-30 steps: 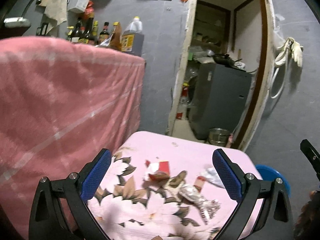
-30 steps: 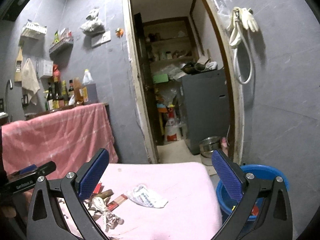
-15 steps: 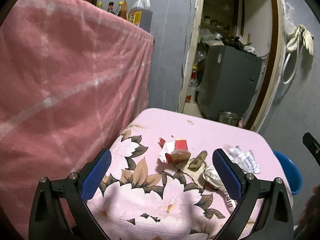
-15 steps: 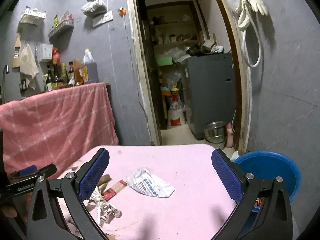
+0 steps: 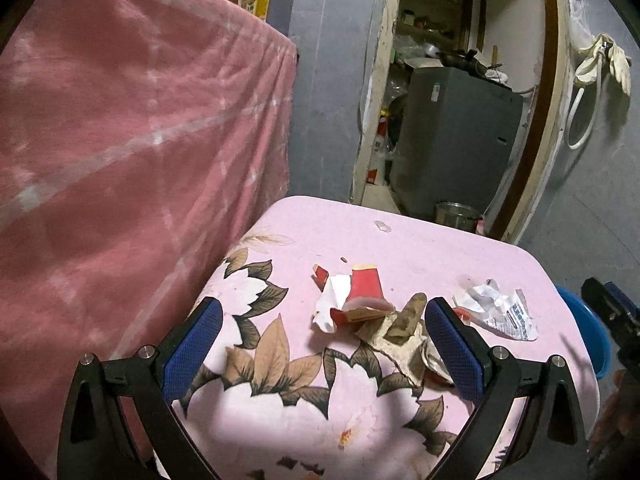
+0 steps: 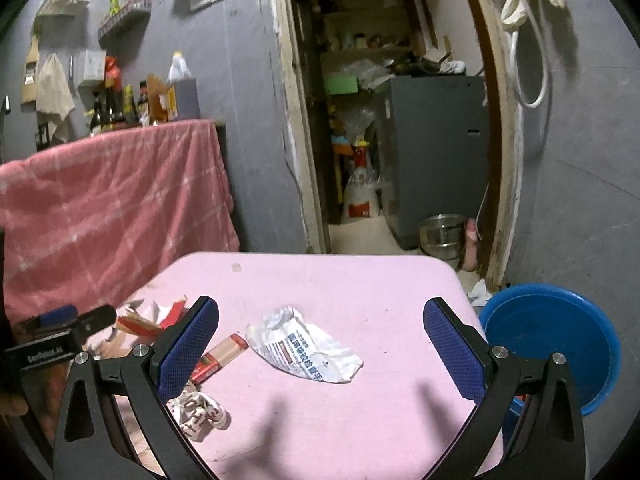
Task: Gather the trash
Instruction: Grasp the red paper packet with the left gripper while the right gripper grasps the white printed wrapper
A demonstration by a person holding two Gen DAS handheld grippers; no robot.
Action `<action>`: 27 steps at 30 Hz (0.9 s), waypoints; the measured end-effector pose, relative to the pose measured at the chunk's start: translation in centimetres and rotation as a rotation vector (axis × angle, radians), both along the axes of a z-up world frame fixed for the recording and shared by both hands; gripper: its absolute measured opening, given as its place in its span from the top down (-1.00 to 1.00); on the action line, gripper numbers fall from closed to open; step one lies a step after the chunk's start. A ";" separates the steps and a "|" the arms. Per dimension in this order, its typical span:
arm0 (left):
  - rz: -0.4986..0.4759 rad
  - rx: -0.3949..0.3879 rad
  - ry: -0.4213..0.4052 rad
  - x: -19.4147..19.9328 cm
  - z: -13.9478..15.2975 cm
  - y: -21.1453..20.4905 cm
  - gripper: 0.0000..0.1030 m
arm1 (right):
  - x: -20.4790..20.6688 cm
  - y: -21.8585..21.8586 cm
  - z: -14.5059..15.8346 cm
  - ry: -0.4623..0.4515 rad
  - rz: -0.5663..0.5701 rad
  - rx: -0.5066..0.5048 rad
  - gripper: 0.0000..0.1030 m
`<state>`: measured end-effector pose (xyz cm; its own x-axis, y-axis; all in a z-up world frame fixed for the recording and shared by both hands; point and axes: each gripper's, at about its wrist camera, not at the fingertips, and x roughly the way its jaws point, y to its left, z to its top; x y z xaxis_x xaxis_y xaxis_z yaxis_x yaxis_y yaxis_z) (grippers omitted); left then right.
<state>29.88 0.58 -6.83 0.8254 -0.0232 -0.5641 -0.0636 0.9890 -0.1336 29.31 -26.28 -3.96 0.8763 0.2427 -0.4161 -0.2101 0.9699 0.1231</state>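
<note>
Both tools are up over the pink surface (image 6: pixel 360 280) right now, nothing collected yet. The right tool (image 6: pixel 320 344) has its blue pads spread wide and empty, and sitting squarely between them is the crumpled white wrapper (image 6: pixel 304 348) with printed lettering, out on the bare middle of the cloth. That one looks feather-light and crackly; I'd say it will squash flat under any pinch, so the puffed-up ridge along its far edge seems the place to bite. It could skate on the cloth if nudged sideways.

The left tool (image 5: pixel 324 344) is likewise wide apart and holding nothing, tipped downward over the flowered end of the cloth. Ahead of it lies the heap: a torn red and white carton (image 5: pixel 352 296), brown scraps of cardboard (image 5: pixel 400 332) touching it, and something crumpled further right, half hidden behind the right-hand pad. The carton looks stiffer than the wrapper, with a folded edge standing up, probably the easiest grip.

In the right view a small red and tan box (image 6: pixel 220 358) lies just left of the wrapper, with a twisted wad of paper (image 6: pixel 198 412) nearer.

The blue basin (image 6: pixel 552 344) waits on the floor off the right edge, likely where it all goes.
</note>
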 end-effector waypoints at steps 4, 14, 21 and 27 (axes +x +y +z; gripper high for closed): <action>-0.007 -0.027 0.008 0.8 -0.2 0.2 -0.92 | 1.6 0.4 -0.7 0.053 0.020 -0.015 -1.00; -0.045 -0.032 0.058 2.4 -1.4 -0.2 -0.58 | 4.4 1.5 -2.9 0.186 0.056 -0.040 -0.86; -0.098 -0.058 0.124 3.7 -2.2 -0.6 -0.14 | 6.0 2.0 -4.0 0.302 0.101 -0.063 -0.75; -0.118 -0.085 0.150 4.3 -2.3 -0.2 0.09 | 6.8 2.6 -4.8 0.365 0.125 -0.086 -0.67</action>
<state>34.20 0.34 -9.10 0.7211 -0.1676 -0.6723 0.0266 0.9763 -0.2149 36.13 -23.66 -8.74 0.6325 0.2891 -0.7186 -0.2849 0.9495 0.1312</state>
